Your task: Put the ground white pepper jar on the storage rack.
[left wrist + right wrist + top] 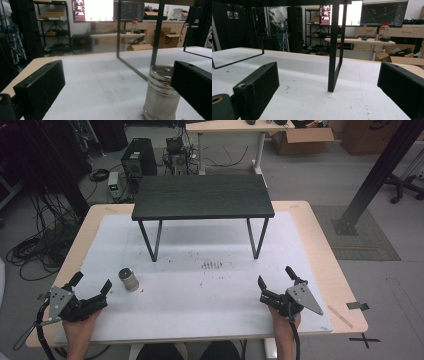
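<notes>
A small steel canister (129, 279) stands upright on the white mat (210, 290), left of centre; it appears close up in the left gripper view (161, 93), just ahead of the right-hand jaw. My left gripper (91, 282) rests near the mat's front left corner, open and empty, a short way left of the canister. My right gripper (275, 276) sits at the front right, open too, with nothing between its jaws. A dark raised shelf (202, 196) on thin black legs stands at the back of the mat; one leg (334, 50) rises straight ahead in the right gripper view.
The wooden table (325, 265) edges frame the mat. Small dark specks (211, 265) mark the mat's centre. Beyond the table lie cables, a computer tower (137, 157), cardboard boxes (302, 140) and a black metal post (377, 175) at right.
</notes>
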A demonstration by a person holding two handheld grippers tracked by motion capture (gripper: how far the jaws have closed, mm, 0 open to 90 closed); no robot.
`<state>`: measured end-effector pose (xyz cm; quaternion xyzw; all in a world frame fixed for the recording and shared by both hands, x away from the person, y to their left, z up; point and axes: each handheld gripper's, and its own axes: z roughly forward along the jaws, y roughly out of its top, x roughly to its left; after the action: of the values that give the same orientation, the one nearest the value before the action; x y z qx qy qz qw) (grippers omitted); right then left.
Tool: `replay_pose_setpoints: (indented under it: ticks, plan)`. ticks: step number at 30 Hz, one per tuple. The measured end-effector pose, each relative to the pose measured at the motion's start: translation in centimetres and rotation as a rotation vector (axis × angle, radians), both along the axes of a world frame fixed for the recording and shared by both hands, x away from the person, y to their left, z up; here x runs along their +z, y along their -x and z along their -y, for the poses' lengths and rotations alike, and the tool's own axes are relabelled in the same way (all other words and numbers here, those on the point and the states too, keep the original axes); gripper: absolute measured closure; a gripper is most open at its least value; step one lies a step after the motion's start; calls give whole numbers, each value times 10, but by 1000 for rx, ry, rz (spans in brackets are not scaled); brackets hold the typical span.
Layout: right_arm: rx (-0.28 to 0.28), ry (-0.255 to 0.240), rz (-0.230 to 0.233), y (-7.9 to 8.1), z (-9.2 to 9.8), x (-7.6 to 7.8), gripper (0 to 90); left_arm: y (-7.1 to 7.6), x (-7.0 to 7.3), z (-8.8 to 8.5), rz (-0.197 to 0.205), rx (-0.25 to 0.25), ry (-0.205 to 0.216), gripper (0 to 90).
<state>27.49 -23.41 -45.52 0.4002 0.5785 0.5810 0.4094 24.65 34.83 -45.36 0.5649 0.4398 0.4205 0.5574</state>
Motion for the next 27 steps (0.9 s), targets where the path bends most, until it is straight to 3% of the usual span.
replay_pose_setpoints:
  ticks: [27]
  plan:
    - [0, 0, 3, 0, 0, 0, 34, 0, 0, 0, 1, -2, -9, 4]
